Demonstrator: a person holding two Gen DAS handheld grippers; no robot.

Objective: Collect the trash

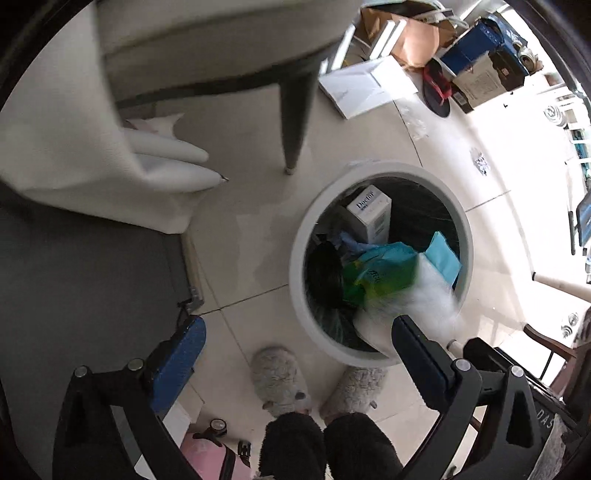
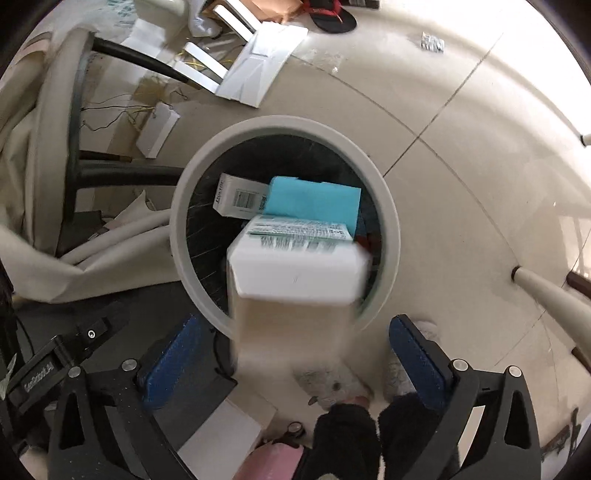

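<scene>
A round white trash bin [image 1: 301, 295] with a black liner stands on the tiled floor; it also shows in the right wrist view [image 2: 192, 177]. It holds a white "Doctor" box [image 1: 371, 212], a green and blue package [image 1: 380, 273] and a teal item [image 2: 314, 201]. A white box [image 2: 299, 273], motion-blurred, is in the air over the bin's near rim, between and beyond the fingers of my right gripper [image 2: 293, 354], which is open and touches nothing. My left gripper [image 1: 299, 358] is open and empty, above the floor left of the bin.
The person's grey slippers [image 1: 280, 380] stand just before the bin. A chair leg [image 1: 293, 122] and draped cream cloth [image 1: 74, 147] lie to the left. White boxes [image 1: 364, 86], cardboard and a red-strapped sandal [image 2: 332, 16] lie on the floor beyond the bin. A pink item [image 1: 210, 458] is near the feet.
</scene>
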